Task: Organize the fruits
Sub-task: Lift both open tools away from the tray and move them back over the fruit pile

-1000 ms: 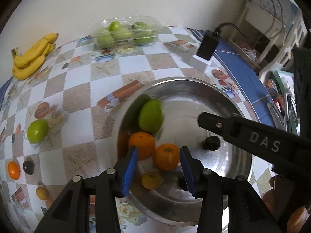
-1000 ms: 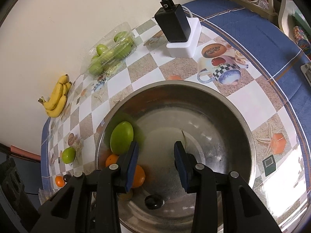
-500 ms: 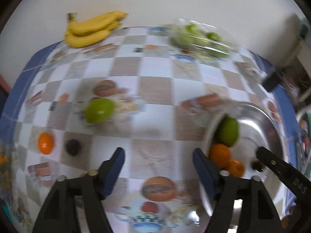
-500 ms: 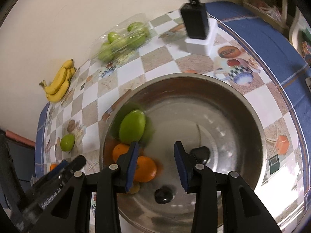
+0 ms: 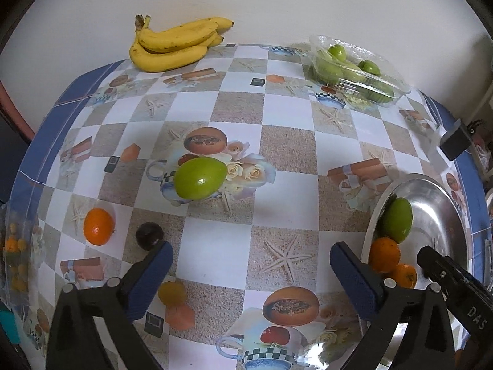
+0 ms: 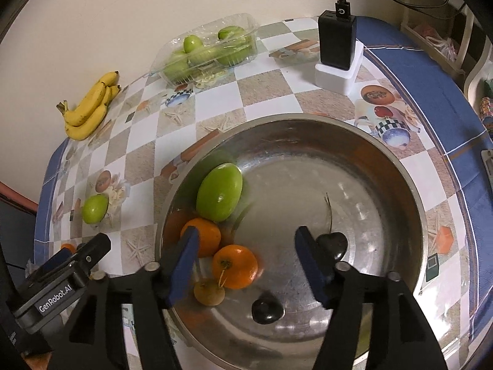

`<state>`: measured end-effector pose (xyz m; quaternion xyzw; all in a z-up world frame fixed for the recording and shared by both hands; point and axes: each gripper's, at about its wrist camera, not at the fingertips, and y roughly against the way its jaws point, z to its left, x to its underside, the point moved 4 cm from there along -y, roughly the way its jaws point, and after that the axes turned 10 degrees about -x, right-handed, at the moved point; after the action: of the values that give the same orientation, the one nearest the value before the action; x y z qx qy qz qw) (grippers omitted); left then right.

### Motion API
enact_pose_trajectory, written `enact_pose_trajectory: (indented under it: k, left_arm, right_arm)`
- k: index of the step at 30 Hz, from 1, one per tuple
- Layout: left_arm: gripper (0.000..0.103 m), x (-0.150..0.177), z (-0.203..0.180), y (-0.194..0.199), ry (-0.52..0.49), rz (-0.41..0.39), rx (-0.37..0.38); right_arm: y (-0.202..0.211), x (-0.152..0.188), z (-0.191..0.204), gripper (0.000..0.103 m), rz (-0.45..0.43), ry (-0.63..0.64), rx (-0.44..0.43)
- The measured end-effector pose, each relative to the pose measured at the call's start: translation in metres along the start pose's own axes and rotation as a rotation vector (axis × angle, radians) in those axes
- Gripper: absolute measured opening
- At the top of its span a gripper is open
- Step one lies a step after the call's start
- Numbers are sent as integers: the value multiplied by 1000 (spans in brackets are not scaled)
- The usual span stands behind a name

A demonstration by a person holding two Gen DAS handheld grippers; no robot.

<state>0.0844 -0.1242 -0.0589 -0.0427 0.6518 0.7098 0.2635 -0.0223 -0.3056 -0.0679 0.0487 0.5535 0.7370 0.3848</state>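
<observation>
Presently big round steel bowl (image 6: 400, 166) holds green oval fruit (image 6: 219, 196), two oranges, dark cherries; loose green fruit (image 5: 200, 177), orange (image 5: 98, 226), dark plum (image 5: 149, 236) on bench. Risk: round fruit rolls off if nudged (my guess). Left gripper (image 5: 248, 273) fingers opening wide, empty; right gripper (image 6: 245, 265) fingers opening over bowl, gripping nothing.
</observation>
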Motion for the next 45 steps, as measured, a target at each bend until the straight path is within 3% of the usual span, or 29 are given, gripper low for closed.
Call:
enact_pose_trajectory:
  k: [8,31,45]
  left_arm:
    - [103,0,4,-1,2,-10,-17]
    - [103,-2,9,5,-93,-30,-35]
    - [103,-13,63,7,-88,-73,-92]
  right_arm:
    - [-3,1,-1,103,-6,25,55]
    - [-9,7,8,103,17,28,47]
    - [-4,8,40,103,-27,55,-13]
